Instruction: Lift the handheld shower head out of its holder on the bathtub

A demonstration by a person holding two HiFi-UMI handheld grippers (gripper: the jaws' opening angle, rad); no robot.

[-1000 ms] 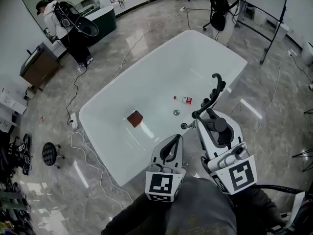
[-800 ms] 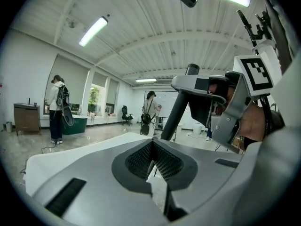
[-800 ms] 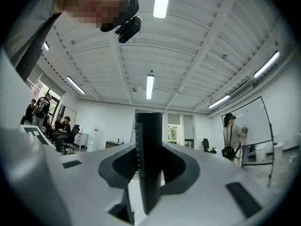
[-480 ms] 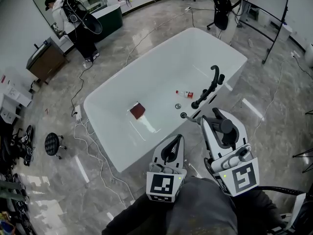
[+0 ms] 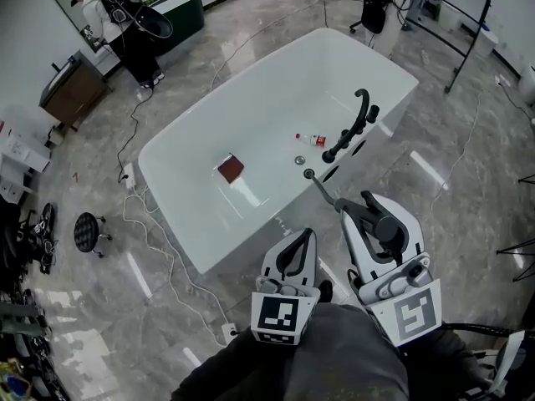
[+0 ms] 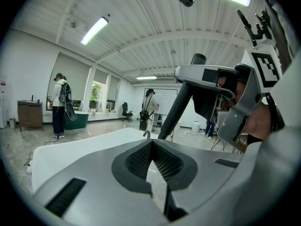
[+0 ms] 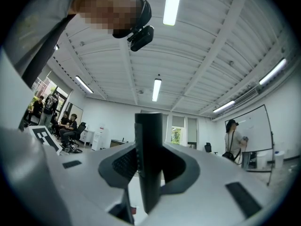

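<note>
The black handheld shower head (image 5: pixel 380 221) stands upright between the pads of my right gripper (image 5: pixel 343 210), which is shut on its handle. In the right gripper view the dark handle (image 7: pixel 149 145) fills the gap between the jaws. From the grip a thin dark stem or hose (image 5: pixel 323 190) slants down to the round holder (image 5: pixel 308 174) on the white bathtub's rim (image 5: pixel 192 224). My left gripper (image 5: pixel 305 234) hangs beside it, short of the tub, shut and holding nothing. From the left gripper (image 6: pixel 151 147) I see the handle (image 6: pixel 178 107) in the right gripper (image 6: pixel 207 79).
A black curved faucet (image 5: pixel 361 107) with knobs (image 5: pixel 338 149) stands on the tub's rim behind the holder. In the tub lie a brown square (image 5: pixel 230 169), a small bottle (image 5: pixel 313 139) and the drain (image 5: pixel 300 160). Cables (image 5: pixel 159 266) trail over the marble floor. A person (image 5: pixel 125 23) stands far left.
Both grippers have drawn back from the tub's rim. The right one has taken the shower head with it, and the stem now stretches between grip and holder.
</note>
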